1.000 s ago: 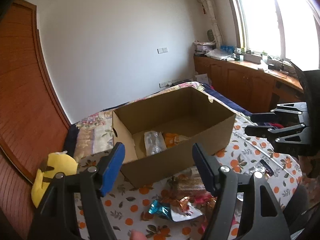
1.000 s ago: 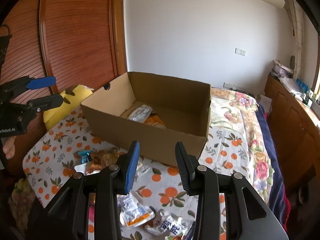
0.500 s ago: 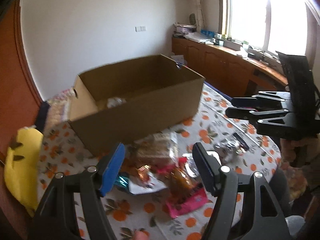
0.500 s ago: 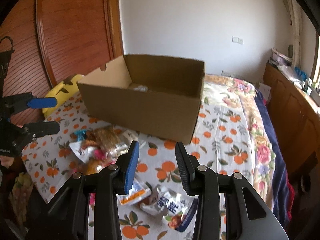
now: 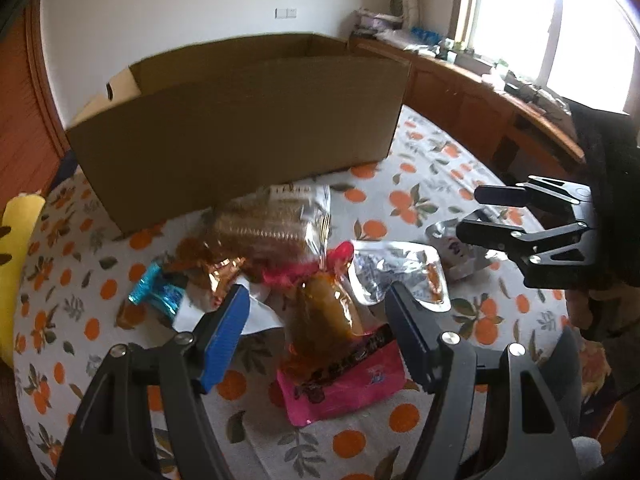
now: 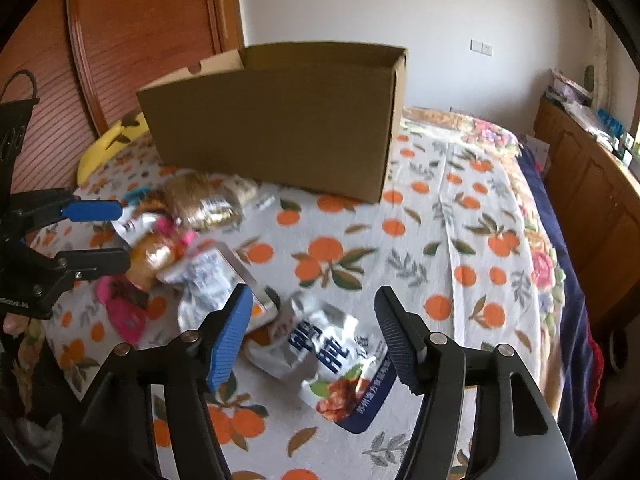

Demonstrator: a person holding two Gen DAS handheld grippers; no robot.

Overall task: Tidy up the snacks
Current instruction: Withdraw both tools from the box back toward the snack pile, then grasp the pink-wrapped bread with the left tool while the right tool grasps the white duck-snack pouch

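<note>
On the orange-print tablecloth point(image 6: 460, 216), just before the brown cardboard box point(image 6: 280, 120), lies a heap of crinkly foil snack packets. Right gripper point(image 6: 312, 332), its jaws just opened and empty, straddles the white-and-navy pouch point(image 6: 336, 364); left gripper point(image 5: 316, 332) gapes over the pink-edged clear packet point(image 5: 336, 360). Judged step: picking; next, close on each.

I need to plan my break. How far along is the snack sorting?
Early stage. Nothing shows inside the cardboard box from here. Both grippers are empty: the left gripper hangs open over the pink packet, the right gripper, jaws just opened, over the white pouch. Several packets are left.
</note>
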